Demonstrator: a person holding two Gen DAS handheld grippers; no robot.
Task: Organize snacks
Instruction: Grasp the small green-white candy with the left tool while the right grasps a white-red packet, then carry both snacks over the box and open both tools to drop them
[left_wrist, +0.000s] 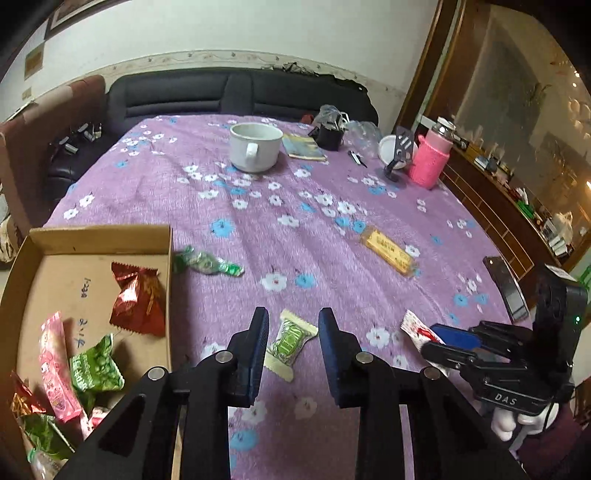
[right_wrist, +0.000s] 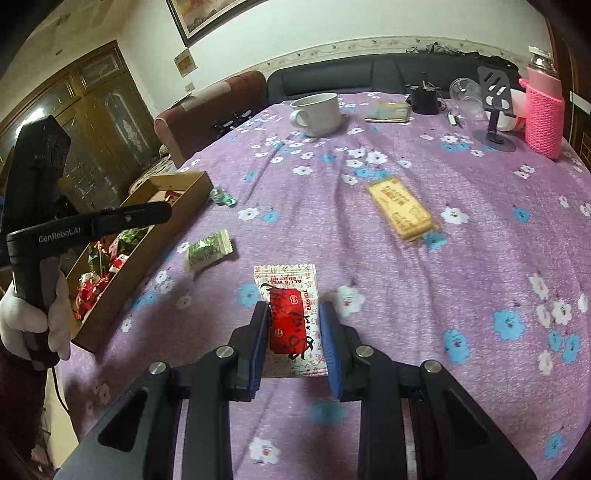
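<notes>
My left gripper (left_wrist: 293, 325) is open, its fingers on either side of a green-and-cream snack packet (left_wrist: 290, 343) lying on the purple cloth; the packet also shows in the right wrist view (right_wrist: 207, 250). My right gripper (right_wrist: 295, 314) is open around a red-and-white snack packet (right_wrist: 290, 317) flat on the cloth, which also shows in the left wrist view (left_wrist: 419, 330). A cardboard box (left_wrist: 99, 240) at the left holds several snacks. A green candy (left_wrist: 205, 261) lies just outside the box. A yellow biscuit pack (left_wrist: 389, 251) lies further right.
A white mug (left_wrist: 255, 146), a booklet (left_wrist: 303, 147), a black phone stand (left_wrist: 399, 151) and a pink-sleeved bottle (left_wrist: 430, 157) stand at the table's far side. A phone (left_wrist: 508, 286) lies at the right edge. A dark sofa (left_wrist: 221, 92) is behind.
</notes>
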